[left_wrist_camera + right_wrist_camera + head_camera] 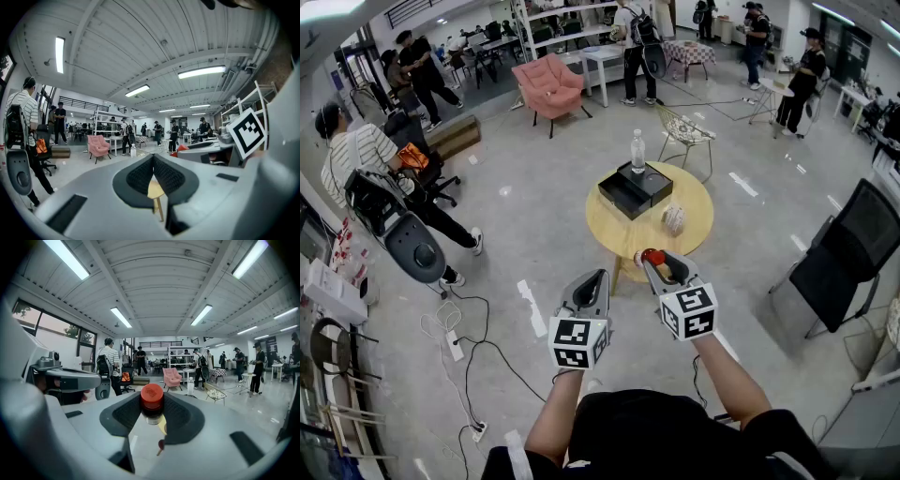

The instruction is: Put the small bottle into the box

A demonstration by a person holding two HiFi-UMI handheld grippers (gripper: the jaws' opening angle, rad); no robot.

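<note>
My right gripper [657, 260] is shut on the small bottle [652, 256], held in the air just short of the round yellow table [609, 239]. In the right gripper view the bottle's red cap [152, 397] stands up between the dark pads [127, 414] of that gripper [152, 409]. The black box [634, 190] lies open on the far half of the table, its lid beside it. My left gripper [597, 278] hovers left of the right one, off the table's near edge. Its jaws [153, 161] meet at the tips with nothing between them.
A clear water bottle [637, 151] stands behind the box, and a pale ball [674, 220] lies on the table's right side. A black chair [848, 258] is to the right, a wire chair [686, 131] behind, cables [459, 347] on the floor left. Several people stand around the room.
</note>
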